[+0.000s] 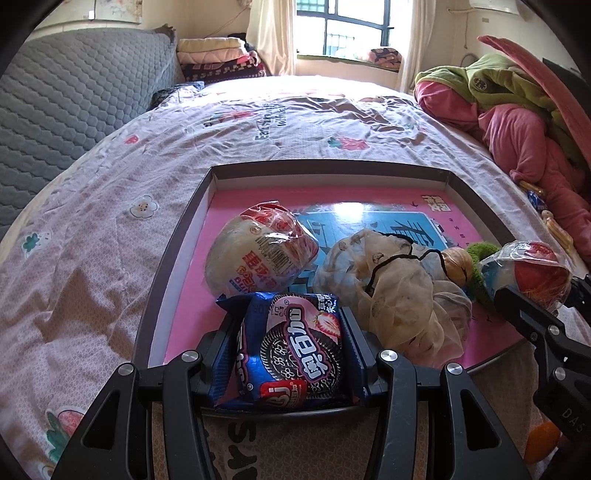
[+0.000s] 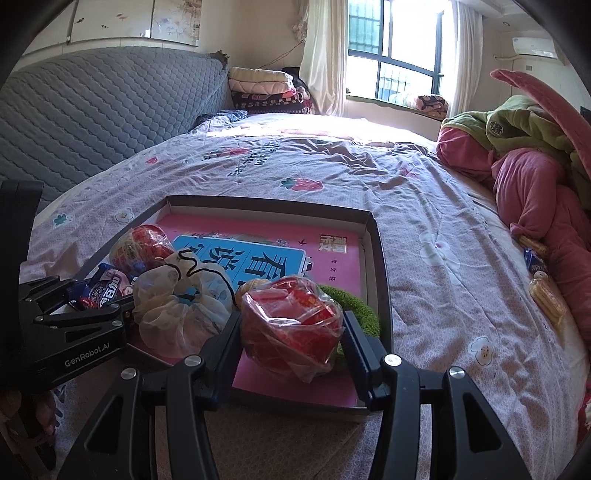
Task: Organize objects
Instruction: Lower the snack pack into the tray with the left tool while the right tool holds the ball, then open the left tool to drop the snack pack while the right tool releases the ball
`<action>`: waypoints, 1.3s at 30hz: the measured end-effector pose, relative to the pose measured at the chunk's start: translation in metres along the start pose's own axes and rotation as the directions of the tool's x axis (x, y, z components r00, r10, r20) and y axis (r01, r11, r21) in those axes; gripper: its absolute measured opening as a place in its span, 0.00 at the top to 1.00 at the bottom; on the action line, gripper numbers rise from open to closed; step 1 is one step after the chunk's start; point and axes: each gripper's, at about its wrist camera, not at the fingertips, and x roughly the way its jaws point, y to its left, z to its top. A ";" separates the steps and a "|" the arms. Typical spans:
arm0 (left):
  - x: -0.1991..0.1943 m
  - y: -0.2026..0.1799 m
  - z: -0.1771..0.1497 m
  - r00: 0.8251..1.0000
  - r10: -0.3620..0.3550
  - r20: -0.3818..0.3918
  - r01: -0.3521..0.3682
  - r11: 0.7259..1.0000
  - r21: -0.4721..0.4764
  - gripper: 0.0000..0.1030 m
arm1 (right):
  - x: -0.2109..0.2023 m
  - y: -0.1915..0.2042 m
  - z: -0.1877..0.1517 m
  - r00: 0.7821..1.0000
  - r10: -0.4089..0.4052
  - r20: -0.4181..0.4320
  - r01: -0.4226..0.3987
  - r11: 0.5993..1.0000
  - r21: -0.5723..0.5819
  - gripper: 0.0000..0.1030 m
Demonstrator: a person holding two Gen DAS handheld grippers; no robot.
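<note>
The left gripper point(image 1: 286, 350) was clamped on a blue cookie pack point(image 1: 291, 347), both pads pressed against its sides, the jaws about half apart around it. The pack hung over the near left corner of the tray point(image 1: 177, 236). The right gripper point(image 2: 291, 339) was closed the same way on a red snack bag point(image 2: 291, 325) in clear wrapping, held over the near right part of the tray, just in front of a green ring point(image 2: 354, 306) of fuzzy cloth.

Between the two grippers, a cream mesh pouch point(image 1: 391, 280) with a black cord lay crumpled in the tray, with a tan round thing point(image 1: 456, 264) just beside it; what that was could not be told. Behind the cookie pack sat a wrapped bun point(image 1: 258, 247) with red print, touching the pouch. All of these rested on a pink book point(image 2: 280, 236) with a blue panel that covered the tray floor.

The tray lay on a bed point(image 1: 110, 206) with a pale flowered sheet. To the right, on the sheet beside a heap of pink and green bedding point(image 2: 532, 173), lay some loose snacks point(image 2: 543, 284), well apart from the tray. Farther back stood a grey quilted headboard point(image 1: 66, 99), folded blankets point(image 1: 221, 55) and a barred window point(image 1: 343, 22).
</note>
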 end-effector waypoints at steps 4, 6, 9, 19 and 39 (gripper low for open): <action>0.001 0.000 0.000 1.000 0.000 -0.001 0.000 1.000 -0.004 0.47 | 0.002 0.009 -0.001 1.000 0.005 -0.007 -0.005 0.999 -0.036 0.49; 0.001 0.000 0.000 1.000 0.002 0.000 -0.002 1.000 -0.002 0.47 | 0.003 0.010 -0.001 1.000 0.004 -0.010 -0.005 0.999 -0.040 0.49; 0.001 0.000 0.000 1.000 -0.001 -0.007 0.001 1.000 -0.005 0.47 | 0.003 0.010 -0.001 1.000 0.008 -0.018 -0.009 0.999 -0.046 0.49; -0.001 0.003 -0.001 1.000 0.004 -0.013 -0.004 1.000 -0.008 0.44 | 0.005 0.010 -0.004 0.998 0.014 -0.054 -0.016 0.999 -0.042 0.48; -0.024 0.008 0.004 0.998 0.007 0.059 -0.005 0.999 -0.036 0.34 | -0.011 0.002 0.000 0.999 0.048 -0.003 -0.048 0.999 0.026 0.39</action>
